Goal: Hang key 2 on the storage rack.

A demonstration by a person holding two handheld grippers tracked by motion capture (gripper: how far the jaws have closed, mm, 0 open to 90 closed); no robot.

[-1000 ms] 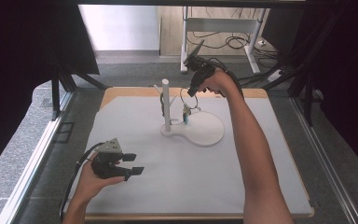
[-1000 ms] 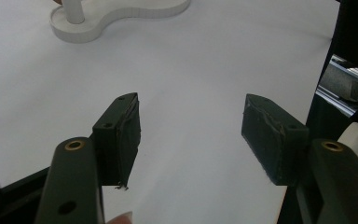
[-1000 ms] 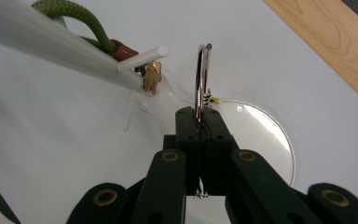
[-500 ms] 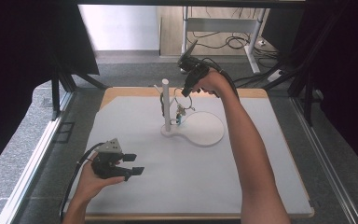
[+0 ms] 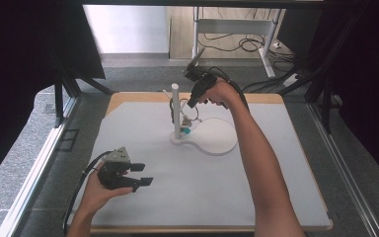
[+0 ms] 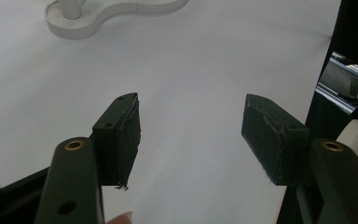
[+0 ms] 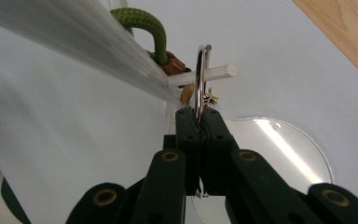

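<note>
Hands come first: two of them, each with one gripper. Near the front edge of the white table (image 5: 256,197), the left gripper (image 5: 140,174) has stayed where it was, jaws wide apart with nothing between them. Farther back, the right gripper (image 7: 199,116) has slid a little toward the one white post (image 5: 175,111) since a second ago. Its jaws are pinched tight on one shiny metal ring (image 7: 200,79), which hangs over a small peg (image 7: 205,74) sticking out from the post. One green rope loop (image 7: 144,25) hangs there too.
</note>
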